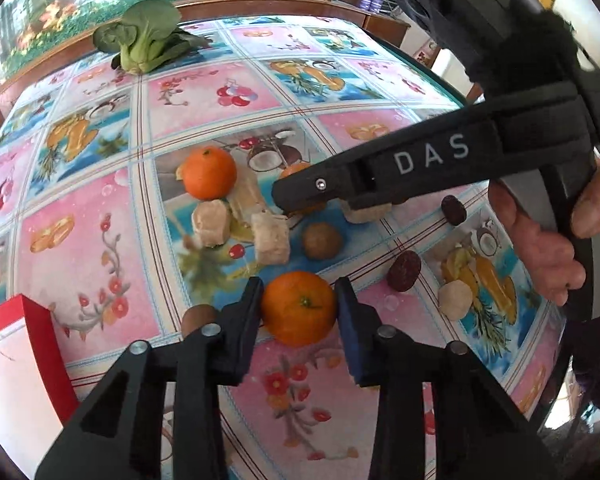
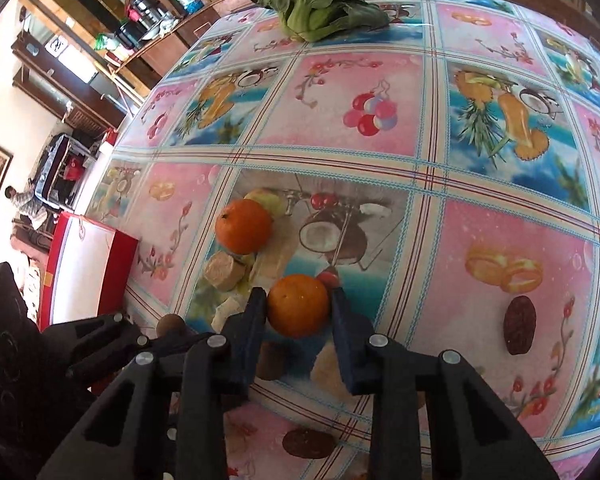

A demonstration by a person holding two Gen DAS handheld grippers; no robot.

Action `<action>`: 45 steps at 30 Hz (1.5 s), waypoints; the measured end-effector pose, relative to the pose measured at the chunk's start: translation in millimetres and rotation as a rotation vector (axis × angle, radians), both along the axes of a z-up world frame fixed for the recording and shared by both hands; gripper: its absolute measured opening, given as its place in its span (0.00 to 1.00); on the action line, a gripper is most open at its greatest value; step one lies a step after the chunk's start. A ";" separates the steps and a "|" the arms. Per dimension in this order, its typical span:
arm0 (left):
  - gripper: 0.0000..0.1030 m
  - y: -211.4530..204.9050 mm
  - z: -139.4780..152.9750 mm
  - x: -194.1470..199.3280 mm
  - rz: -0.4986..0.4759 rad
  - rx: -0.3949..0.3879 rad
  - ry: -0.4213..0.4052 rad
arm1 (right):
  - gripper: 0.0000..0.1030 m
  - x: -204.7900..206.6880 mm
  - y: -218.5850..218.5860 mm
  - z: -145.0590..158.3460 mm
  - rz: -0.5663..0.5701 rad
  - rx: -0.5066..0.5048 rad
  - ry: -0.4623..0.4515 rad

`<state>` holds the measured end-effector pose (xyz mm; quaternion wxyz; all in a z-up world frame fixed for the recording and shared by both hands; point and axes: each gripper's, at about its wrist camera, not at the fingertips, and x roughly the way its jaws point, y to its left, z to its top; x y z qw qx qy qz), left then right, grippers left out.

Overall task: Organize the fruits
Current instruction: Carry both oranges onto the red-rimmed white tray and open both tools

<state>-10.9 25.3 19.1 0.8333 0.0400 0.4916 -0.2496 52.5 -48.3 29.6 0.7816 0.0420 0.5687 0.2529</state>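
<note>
- Gripping an orange (image 1: 298, 307), the left gripper (image 1: 299, 309) has one finger pressed on each side of the fruit, low in the middle of the left wrist view.
- Pinching a second orange (image 2: 298, 305), the right gripper (image 2: 299, 306) sits the same way, low in the middle of the right wrist view; the left view shows this tool reaching in from the right edge with its tip over the middle of the pile.
- A third orange (image 1: 209, 173) lies untouched left of centre, touching some pale tan blocks (image 1: 211, 222).
- Around them on the patterned tablecloth (image 1: 80, 240) lie a brown round fruit (image 1: 322, 241) and dark red dates (image 1: 404, 271).
- A red and white box (image 1: 16, 360) sits at the lower left edge; a leafy green (image 1: 148, 42) lies near the upper left.
- Judged step: both tools have fruit in hand, and whether either orange is off the cloth I cannot tell.
- The next move likely calls for lifting clear of the neighbours without nudging them and carrying the oranges to one place, perhaps the box; the target is a guess.
</note>
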 end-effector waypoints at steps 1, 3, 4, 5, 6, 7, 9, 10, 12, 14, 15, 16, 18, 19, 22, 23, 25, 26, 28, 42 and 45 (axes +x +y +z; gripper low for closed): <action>0.37 0.9 0.1 0.3 0.004 -0.006 0.004 | 0.29 -0.9 0.0 0.2 0.001 -0.003 -0.004; 0.37 1.6 0.2 -0.6 0.015 -0.003 0.003 | 0.29 -1.7 -1.2 0.4 -0.014 0.008 0.004; 0.37 2.0 1.4 -2.4 0.022 -0.005 -0.002 | 0.29 -2.8 -1.8 1.6 -0.018 0.015 0.005; 0.37 3.1 3.6 -3.8 0.029 -0.012 -0.009 | 0.29 -5.4 -2.0 4.8 -0.017 0.018 -0.004; 0.37 4.7 7.6 -6.2 0.035 -0.021 -0.018 | 0.29 -9.0 -2.4 9.8 -0.020 0.021 -0.017; 0.37 6.7 12.6 -10.0 0.039 -0.028 -0.030 | 0.29 -13.2 -2.6 15.8 -0.024 0.026 -0.032; 0.37 11.3 27.5 -19.7 0.058 -0.037 -0.067 | 0.29 -21.3 -0.7 27.7 -0.019 0.031 -0.060; 0.37 14.7 34.9 -24.8 0.069 -0.042 -0.087 | 0.29 -26.1 1.6 35.6 -0.015 0.033 -0.077; 0.37 26.1 53.0 -40.5 0.099 -0.062 -0.135 | 0.29 -36.4 10.0 50.1 -0.002 0.040 -0.107; 0.37 38.5 66.7 -55.0 0.139 -0.061 -0.173 | 0.29 -48.4 22.7 63.9 0.018 0.051 -0.139; 0.37 46.1 73.3 -63.5 0.166 -0.057 -0.195 | 0.29 -53.5 29.5 69.2 0.027 0.057 -0.152; 0.37 55.7 79.7 -72.7 0.193 -0.058 -0.215 | 0.29 -60.3 39.7 75.0 0.046 0.066 -0.166; 0.37 76.2 89.4 -86.6 0.253 -0.048 -0.248 | 0.29 -76.1 61.2 82.8 0.087 0.079 -0.196; 0.37 90.3 92.9 -94.9 0.292 -0.033 -0.267 | 0.29 -83.6 73.3 85.1 0.109 0.082 -0.207; 0.37 127.7 96.5 -116.1 0.382 -0.011 -0.284 | 0.29 -104.3 117.0 85.9 0.185 0.083 -0.230; 0.37 138.1 95.8 -122.4 0.407 -0.002 -0.287 | 0.29 -110.6 127.6 84.0 0.200 0.078 -0.236; 0.37 161.9 91.3 -135.5 0.470 0.026 -0.288 | 0.29 -121.0 151.5 76.1 0.231 0.076 -0.224; 0.37 175.2 86.8 -142.0 0.502 0.033 -0.278 | 0.29 -124.8 161.9 70.7 0.244 0.078 -0.211; 0.37 190.6 78.1 -152.5 0.541 0.048 -0.267 | 0.29 -132.0 183.8 58.9 0.270 0.070 -0.192; 0.37 243.3 17.3 -167.8 0.641 0.146 -0.143 | 0.29 -156.5 243.5 2.5 0.316 -0.016 -0.103; 0.37 247.1 8.7 -168.4 0.644 0.141 -0.116 | 0.31 -157.7 241.5 3.6 0.310 -0.019 -0.098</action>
